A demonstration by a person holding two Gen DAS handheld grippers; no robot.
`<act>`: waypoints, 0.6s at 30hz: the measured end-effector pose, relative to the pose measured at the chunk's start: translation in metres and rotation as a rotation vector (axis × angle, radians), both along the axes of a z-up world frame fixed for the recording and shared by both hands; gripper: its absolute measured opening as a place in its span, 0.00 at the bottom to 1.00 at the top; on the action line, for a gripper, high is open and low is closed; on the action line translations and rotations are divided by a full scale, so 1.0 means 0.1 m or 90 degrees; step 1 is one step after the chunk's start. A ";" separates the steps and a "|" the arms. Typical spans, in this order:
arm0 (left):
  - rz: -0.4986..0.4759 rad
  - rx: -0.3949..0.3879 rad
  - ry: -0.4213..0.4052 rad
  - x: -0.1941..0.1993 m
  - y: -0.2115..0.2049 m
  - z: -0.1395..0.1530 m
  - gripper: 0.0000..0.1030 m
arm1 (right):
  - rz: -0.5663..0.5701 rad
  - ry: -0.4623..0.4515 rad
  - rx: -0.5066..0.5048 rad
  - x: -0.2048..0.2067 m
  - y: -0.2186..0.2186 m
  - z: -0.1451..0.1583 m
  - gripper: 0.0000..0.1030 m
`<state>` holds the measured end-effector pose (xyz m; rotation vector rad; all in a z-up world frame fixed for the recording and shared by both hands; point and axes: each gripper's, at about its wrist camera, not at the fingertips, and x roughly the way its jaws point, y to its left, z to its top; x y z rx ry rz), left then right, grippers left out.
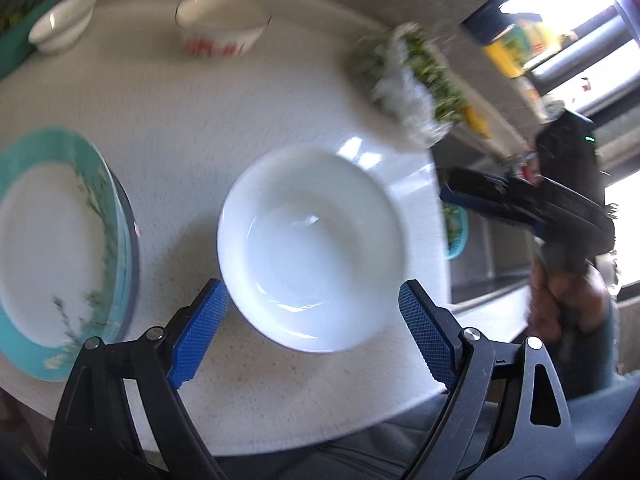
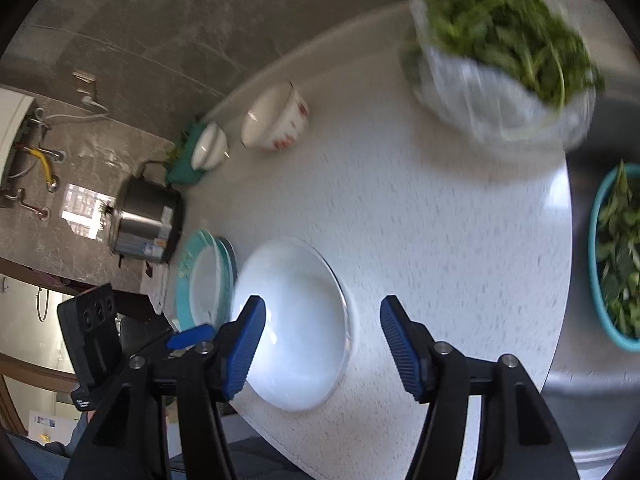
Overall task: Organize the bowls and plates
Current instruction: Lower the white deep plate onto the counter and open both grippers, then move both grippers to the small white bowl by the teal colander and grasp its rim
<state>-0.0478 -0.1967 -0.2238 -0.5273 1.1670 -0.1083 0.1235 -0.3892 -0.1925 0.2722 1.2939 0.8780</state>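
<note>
A white bowl [image 1: 314, 246] stands on the pale counter [image 1: 200, 120], just ahead of my open, empty left gripper [image 1: 314, 338]; it also shows in the right wrist view [image 2: 296, 324]. A stack of teal-rimmed plates [image 1: 60, 252] lies left of it, seen also from the right [image 2: 204, 280]. A white bowl with red print [image 1: 220, 26] and a small white bowl [image 1: 62, 24] stand at the back; both show in the right wrist view [image 2: 276, 118] [image 2: 210, 148]. My right gripper [image 2: 322, 346] is open and empty, above the white bowl's right side; it shows in the left wrist view [image 1: 472, 196].
A plastic-wrapped bowl of greens [image 2: 500, 52] stands at the back right of the counter. A teal basin of greens [image 2: 616, 256] sits in the sink to the right. A steel pot [image 2: 146, 220] stands beyond the plates. The counter's front edge is near me.
</note>
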 end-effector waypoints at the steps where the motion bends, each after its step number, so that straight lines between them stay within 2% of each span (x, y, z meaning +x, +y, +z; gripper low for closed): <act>1: 0.009 -0.012 -0.024 -0.03 0.14 0.19 0.85 | 0.000 -0.019 0.013 0.03 0.02 0.11 0.67; 3: 0.030 -0.013 -0.060 -0.05 0.42 0.44 0.86 | 0.001 -0.058 0.046 0.05 0.11 0.34 0.77; 4: 0.049 0.006 -0.087 -0.07 0.66 0.62 0.89 | 0.004 -0.077 0.063 0.05 0.18 0.45 0.79; 5: 0.062 0.027 -0.108 -0.08 0.85 0.74 0.99 | 0.008 -0.093 0.078 0.05 0.25 0.54 0.80; 6: 0.083 0.068 -0.132 -0.09 1.16 0.88 1.00 | 0.017 -0.115 0.097 0.04 0.36 0.67 0.80; 9: 0.148 0.143 -0.148 -0.06 1.91 1.03 1.00 | 0.035 -0.161 0.115 0.06 0.71 0.92 0.83; 12: 0.188 0.184 -0.148 0.05 2.52 0.99 1.00 | 0.043 -0.185 0.113 0.15 1.22 1.08 0.85; 14: 0.201 0.196 -0.145 0.16 2.89 0.87 1.00 | 0.037 -0.200 0.078 0.24 1.67 1.11 0.87; 18: 0.220 0.173 -0.103 0.48 3.52 0.44 1.00 | 0.055 -0.183 0.021 0.46 2.73 1.01 0.88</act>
